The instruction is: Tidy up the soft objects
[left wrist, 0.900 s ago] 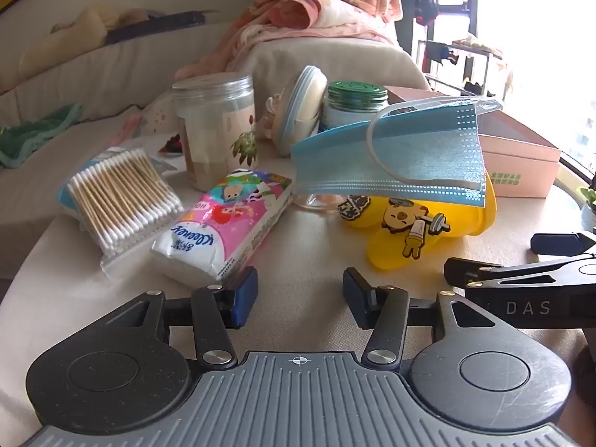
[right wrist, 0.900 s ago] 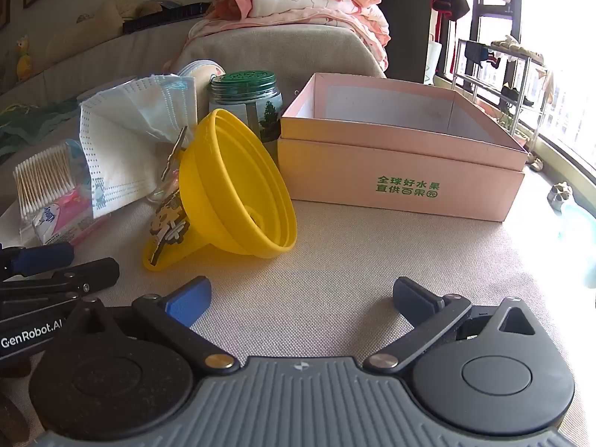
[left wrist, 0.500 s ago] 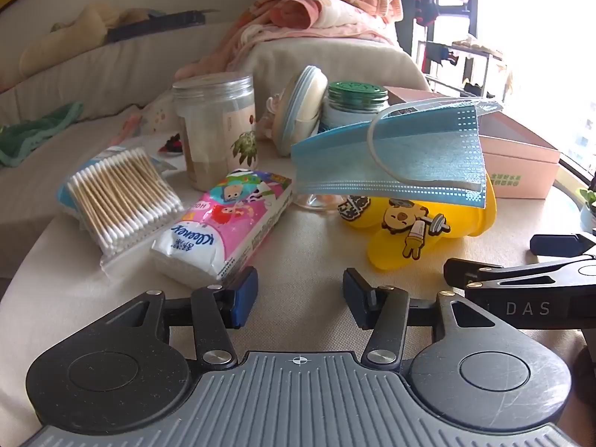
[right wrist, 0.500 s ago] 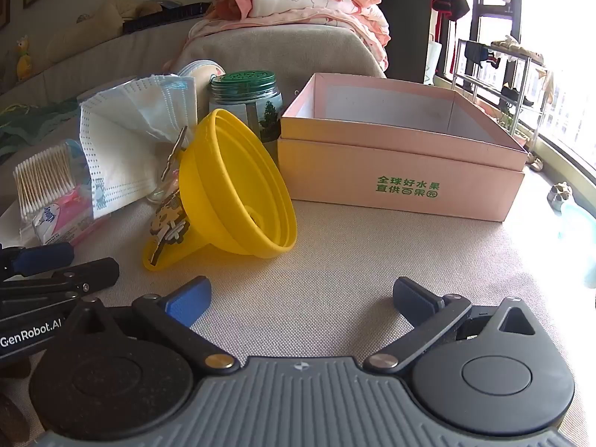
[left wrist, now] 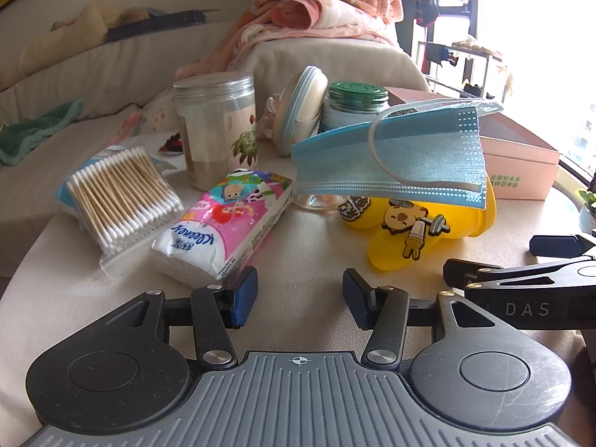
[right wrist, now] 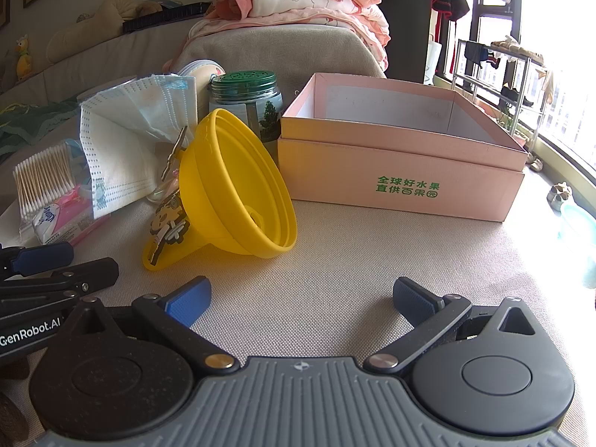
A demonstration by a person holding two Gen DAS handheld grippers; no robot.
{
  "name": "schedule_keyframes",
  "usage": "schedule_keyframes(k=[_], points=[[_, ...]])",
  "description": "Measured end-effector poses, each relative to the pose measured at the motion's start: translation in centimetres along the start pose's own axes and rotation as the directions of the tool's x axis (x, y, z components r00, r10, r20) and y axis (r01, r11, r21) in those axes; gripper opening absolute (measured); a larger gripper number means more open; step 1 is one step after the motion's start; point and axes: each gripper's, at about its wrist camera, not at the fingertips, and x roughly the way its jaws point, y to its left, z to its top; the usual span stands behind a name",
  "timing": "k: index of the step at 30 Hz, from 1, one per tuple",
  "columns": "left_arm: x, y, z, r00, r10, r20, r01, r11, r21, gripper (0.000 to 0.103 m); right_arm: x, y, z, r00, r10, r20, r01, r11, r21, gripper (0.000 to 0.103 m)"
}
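A blue face mask [left wrist: 395, 156] lies draped over a yellow silicone funnel [left wrist: 421, 223] on the beige table; both also show in the right wrist view, the mask [right wrist: 126, 141] and the funnel [right wrist: 238, 193]. A pink Kleenex tissue pack [left wrist: 227, 223] and a bag of cotton swabs [left wrist: 119, 193] lie left of them. An open, empty pink box [right wrist: 402, 160] stands behind the funnel. My left gripper [left wrist: 300, 294] is open and empty, just short of the tissue pack. My right gripper [right wrist: 301, 301] is open and empty, in front of the box.
A clear jar [left wrist: 218, 130], a green-lidded jar [right wrist: 246, 108] and a round puff case [left wrist: 301, 108] stand at the back. A chair back with pink blankets [right wrist: 305, 3] rises behind the table. The table edge curves at the left [left wrist: 22, 268].
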Motion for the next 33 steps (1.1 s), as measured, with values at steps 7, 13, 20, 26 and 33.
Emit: schedule_keyframes(k=[7, 13, 20, 26, 33], points=[[0.00, 0.00, 0.00, 1.000, 0.000, 0.000, 0.000, 1.000, 0.000, 0.056, 0.00, -0.01, -0.01, 1.000, 0.000, 0.000, 0.000, 1.000, 0.000, 0.103], [0.00, -0.03, 0.01, 1.000, -0.001, 0.000, 0.001, 1.000, -0.001, 0.056, 0.01, -0.02, -0.01, 1.000, 0.000, 0.000, 0.000, 1.000, 0.000, 0.103], [0.00, -0.02, 0.00, 1.000, 0.001, 0.000, -0.001, 1.000, 0.001, 0.056, 0.01, -0.04, -0.01, 1.000, 0.000, 0.000, 0.000, 1.000, 0.000, 0.103], [0.22, -0.28, 0.44, 1.000, 0.004, 0.000, -0.004, 1.000, 0.005, 0.057, 0.00, -0.06, 0.00, 1.000, 0.000, 0.000, 0.000, 1.000, 0.000, 0.103], [-0.02, -0.15, 0.05, 1.000, 0.008, 0.000, -0.008, 1.000, 0.009, 0.057, -0.01, -0.05, 0.01, 1.000, 0.000, 0.000, 0.000, 1.000, 0.000, 0.103]])
